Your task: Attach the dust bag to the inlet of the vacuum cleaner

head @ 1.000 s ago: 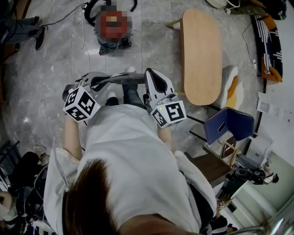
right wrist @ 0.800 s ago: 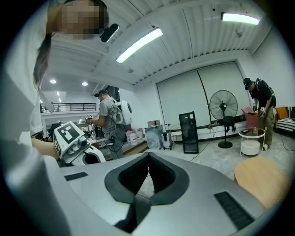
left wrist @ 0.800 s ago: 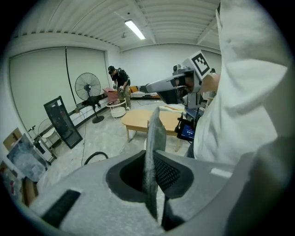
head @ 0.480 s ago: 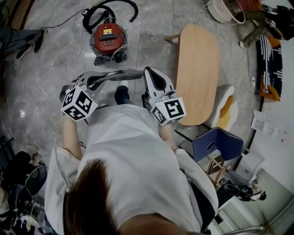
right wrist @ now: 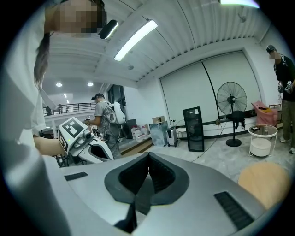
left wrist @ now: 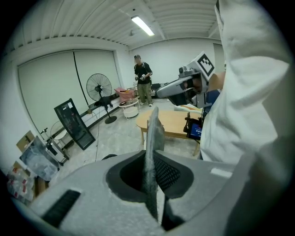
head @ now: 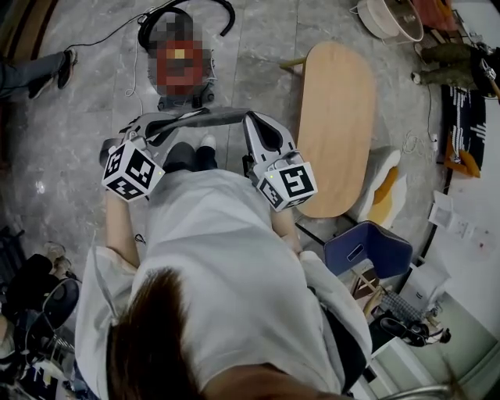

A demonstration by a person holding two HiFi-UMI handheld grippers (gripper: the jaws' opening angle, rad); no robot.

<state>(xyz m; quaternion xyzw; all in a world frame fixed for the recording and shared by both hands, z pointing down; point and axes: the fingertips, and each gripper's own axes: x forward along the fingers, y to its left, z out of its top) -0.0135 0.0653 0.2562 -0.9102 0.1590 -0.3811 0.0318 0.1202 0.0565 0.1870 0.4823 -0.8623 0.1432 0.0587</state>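
Observation:
A grey dust bag (head: 201, 118) stretches flat between my two grippers at waist height. My left gripper (head: 150, 127) is shut on one end; in the left gripper view the bag's fabric (left wrist: 151, 147) stands edge-on between the jaws. My right gripper (head: 249, 119) is shut on the other end, where a thin grey flap (right wrist: 138, 196) sits in the closed jaws. The red vacuum cleaner (head: 181, 66) stands on the floor ahead of both grippers, partly under a mosaic patch, so its inlet is hidden. Its black hose (head: 205, 6) curls behind it.
An oval wooden table (head: 336, 117) stands to the right, with a blue chair (head: 367, 250) nearer me. The holder's feet (head: 195, 152) are on the grey floor below the bag. A bystander (left wrist: 144, 80) and a floor fan (left wrist: 98, 88) are far off.
Both grippers have travelled forward together with the bag still stretched between them. The vacuum cleaner now lies closer, and the table has slid lower in the head view.

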